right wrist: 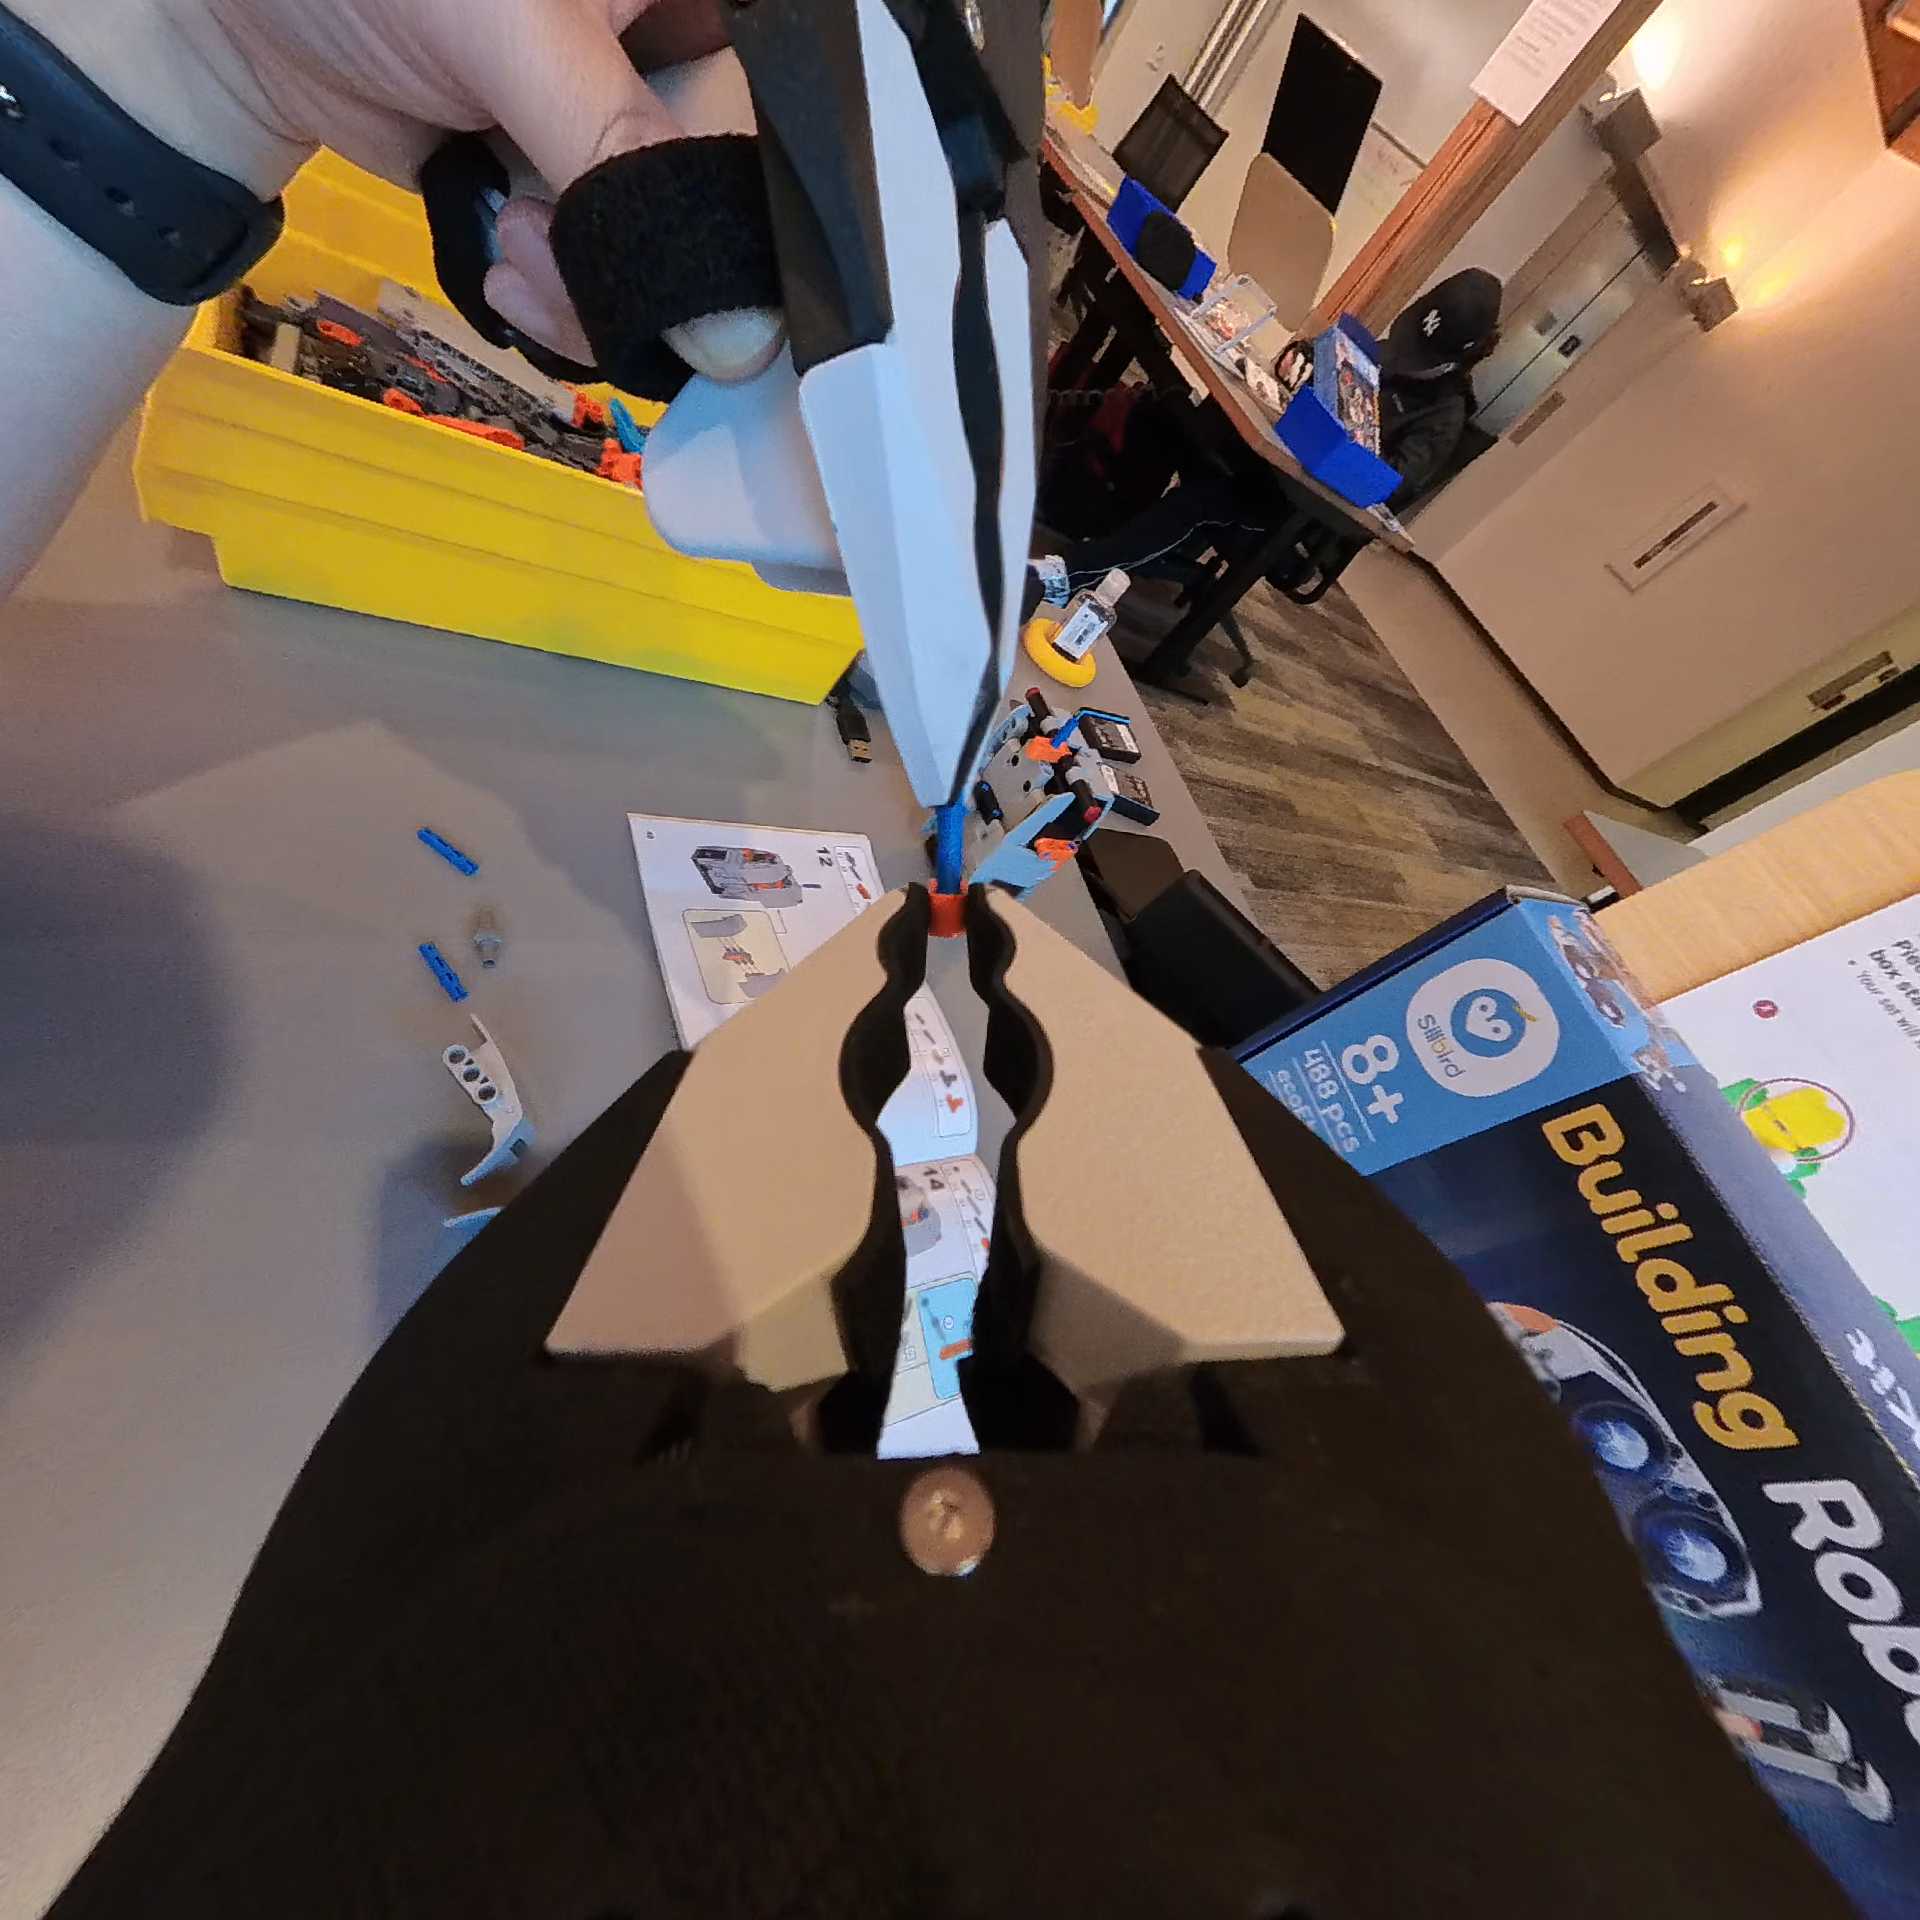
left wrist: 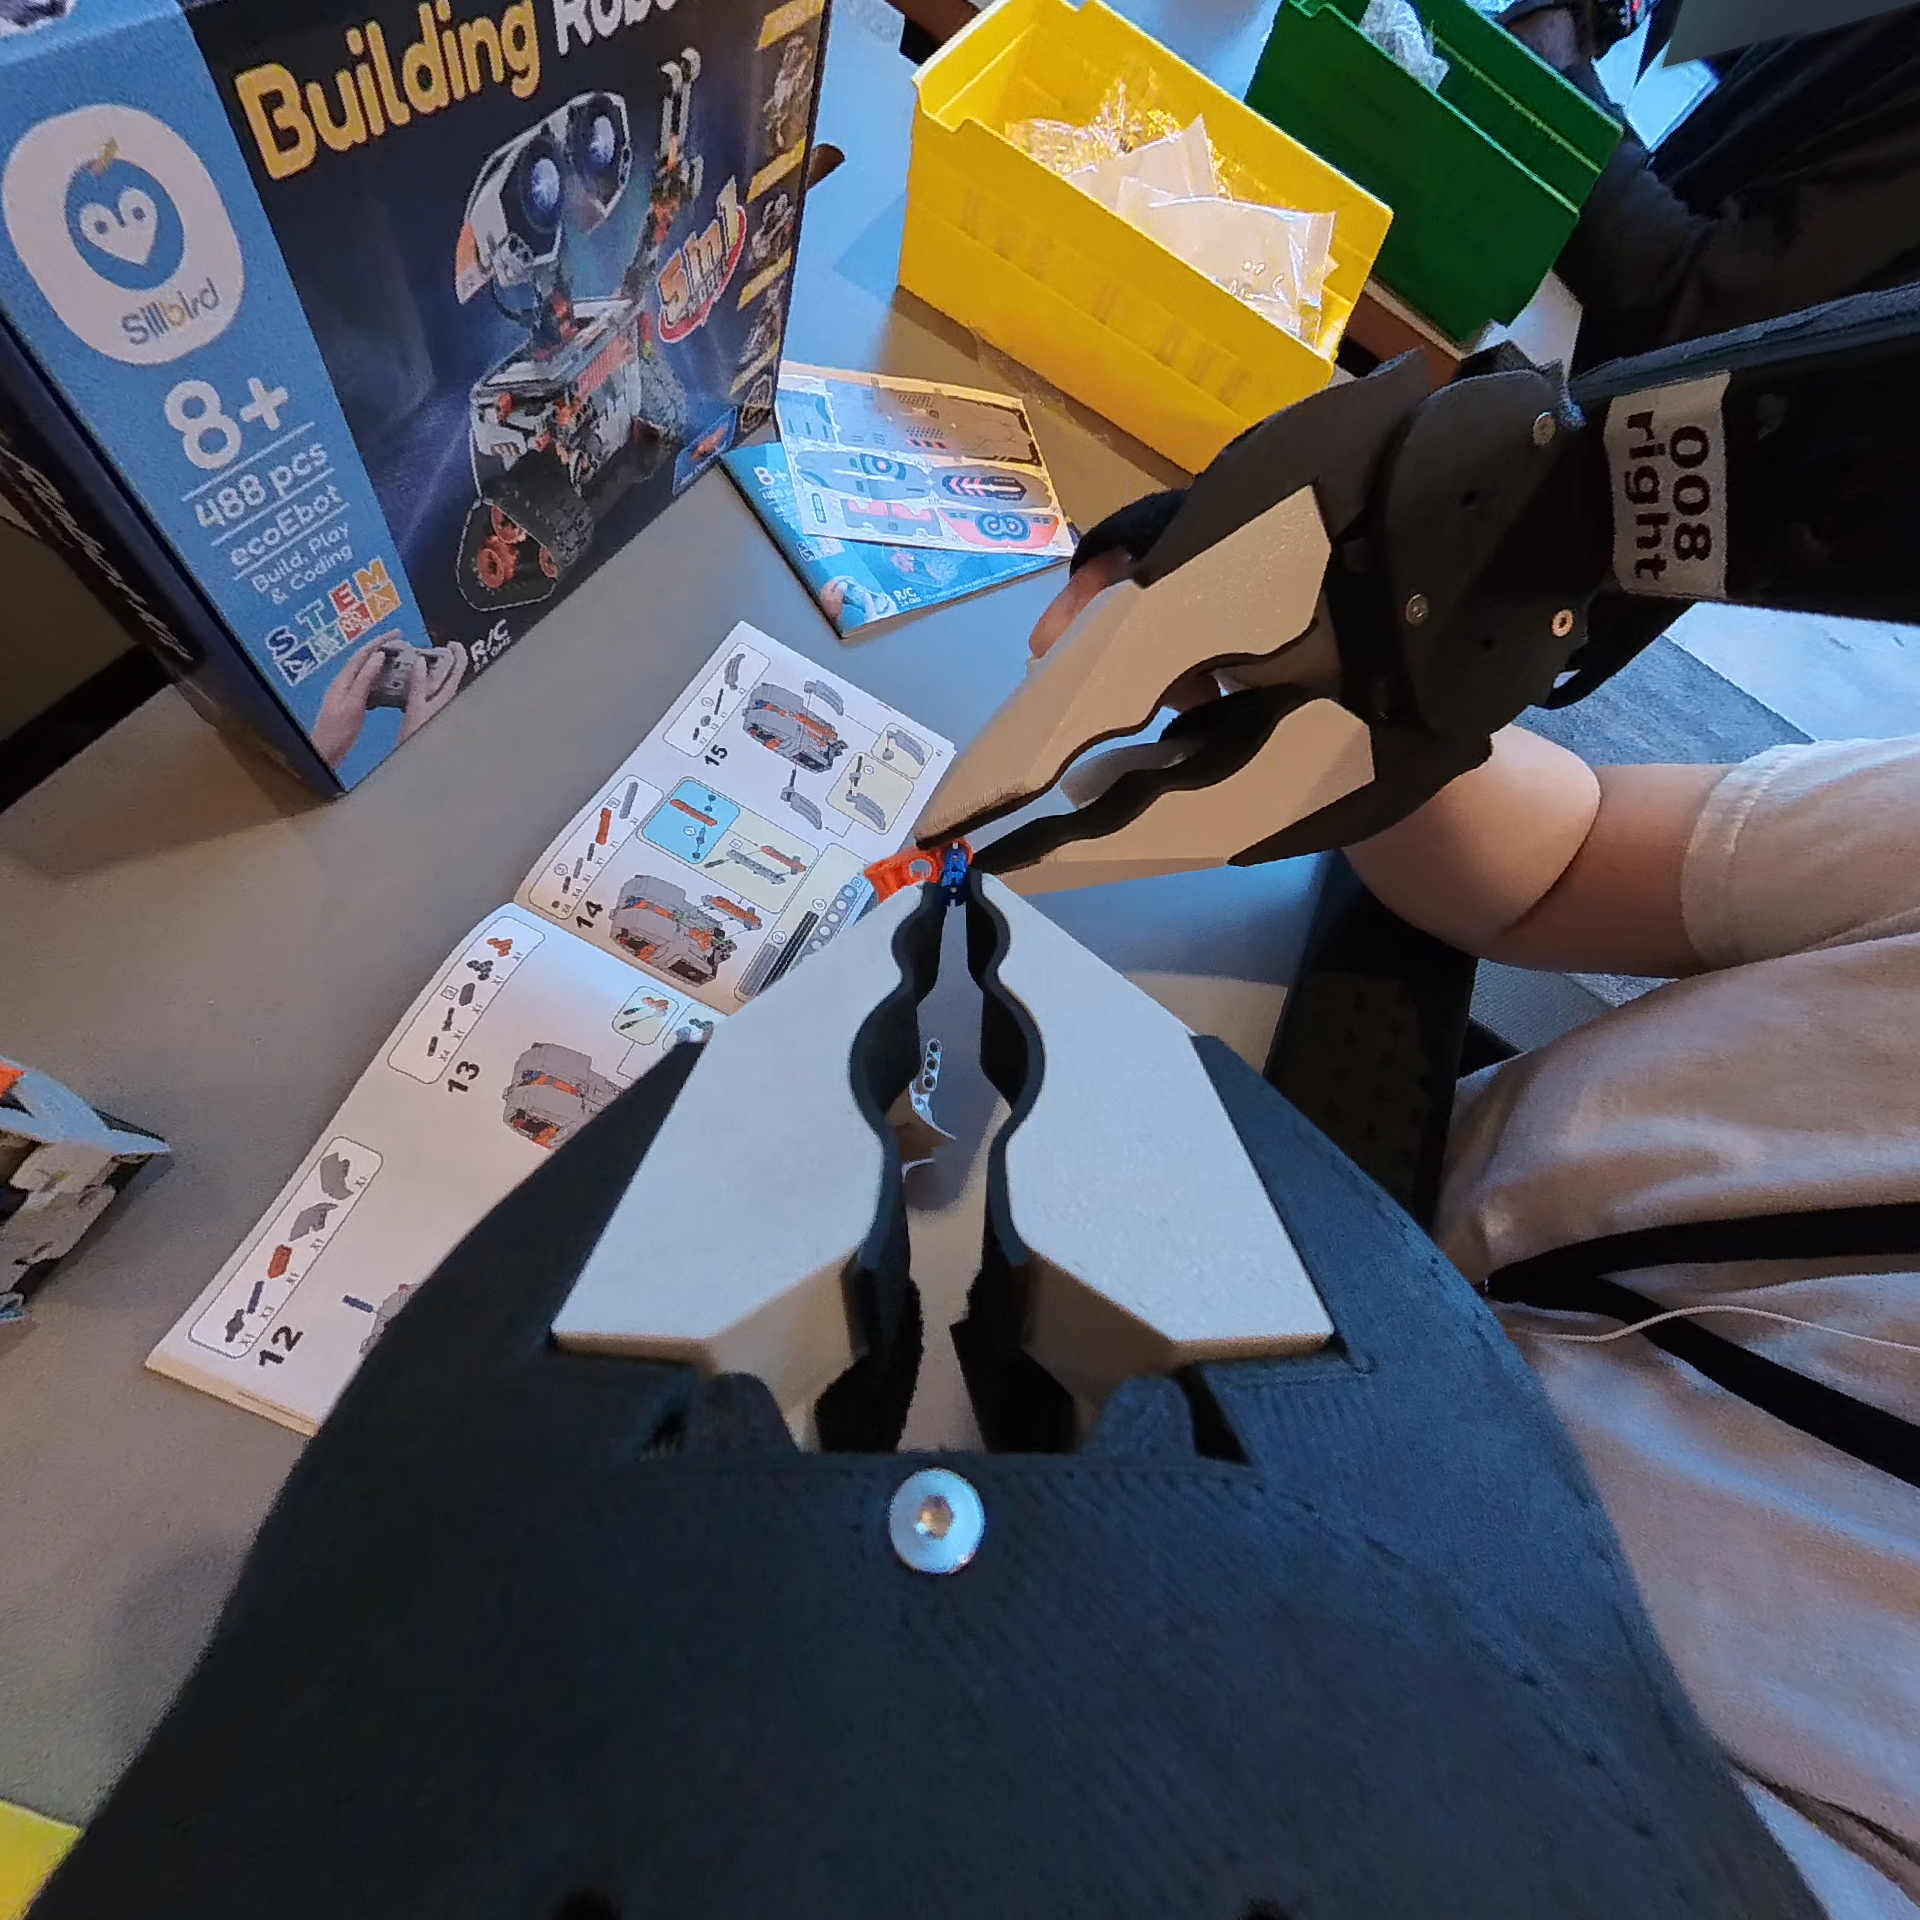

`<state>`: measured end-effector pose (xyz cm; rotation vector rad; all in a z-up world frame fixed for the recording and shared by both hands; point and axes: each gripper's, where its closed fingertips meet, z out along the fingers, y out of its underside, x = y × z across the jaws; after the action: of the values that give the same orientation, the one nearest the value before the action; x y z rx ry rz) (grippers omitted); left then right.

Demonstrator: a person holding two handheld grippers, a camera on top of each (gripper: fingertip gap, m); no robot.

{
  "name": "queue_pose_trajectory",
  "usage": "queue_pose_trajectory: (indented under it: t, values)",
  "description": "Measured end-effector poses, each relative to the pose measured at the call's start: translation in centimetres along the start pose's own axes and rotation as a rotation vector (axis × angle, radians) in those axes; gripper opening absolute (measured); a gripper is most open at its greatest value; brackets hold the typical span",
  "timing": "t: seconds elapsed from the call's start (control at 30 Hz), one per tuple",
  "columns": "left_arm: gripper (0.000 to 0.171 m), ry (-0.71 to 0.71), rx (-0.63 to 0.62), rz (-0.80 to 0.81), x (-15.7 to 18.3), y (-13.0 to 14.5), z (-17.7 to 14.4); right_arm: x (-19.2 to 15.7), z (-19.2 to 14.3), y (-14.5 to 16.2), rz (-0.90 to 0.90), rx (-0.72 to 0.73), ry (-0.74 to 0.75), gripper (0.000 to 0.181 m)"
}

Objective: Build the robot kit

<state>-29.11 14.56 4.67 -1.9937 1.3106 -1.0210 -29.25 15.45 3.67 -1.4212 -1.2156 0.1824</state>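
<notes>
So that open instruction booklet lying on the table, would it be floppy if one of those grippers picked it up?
Probably floppy: the instruction booklet is thin paper lying nearly flat on the grey table, with only a slight rise at its fold. Likely light too. Pushed, it may well slide, since the tabletop looks smooth.

In the left wrist view, the left gripper (left wrist: 954, 902) sits at the centre, its tips closed on a small pin (left wrist: 954, 871) joined to a connector piece (left wrist: 902, 871) just to its left. The right gripper (left wrist: 966, 844) enters from the upper right and meets the same parts. Under them, left of centre, an instruction booklet (left wrist: 499, 1039) lies open on the table (left wrist: 156, 935). A toy box (left wrist: 416, 343) stands at upper left. A sticker sheet (left wrist: 925, 468) lies right of the box, on a second booklet (left wrist: 883, 582). Behind it is a bin (left wrist: 1049, 281) holding plastic bags (left wrist: 1195, 197), with another bin (left wrist: 1423, 156) at its right.
</notes>
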Motion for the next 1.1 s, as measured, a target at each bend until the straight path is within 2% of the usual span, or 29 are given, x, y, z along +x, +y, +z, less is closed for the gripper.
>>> queue_pose_trajectory:
  t: [0.53, 0.9, 1.1]
  values:
    - [0.002, -0.057, -0.082, -0.041, -0.6, 1.6, -0.1, -1.5, 1.3, 0.3, 0.137, 0.109, -0.111, 0.006]
    - [0.003, -0.207, -0.252, -0.019, -1.8, 4.0, 0.8, -3.4, 3.2, 2.0, 0.112, 0.002, -0.153, 0.006]
    - [0.003, -0.216, -0.258, -0.016, -1.9, 4.1, 0.9, -4.3, 3.6, 1.7, 0.173, 0.028, -0.202, 0.006]
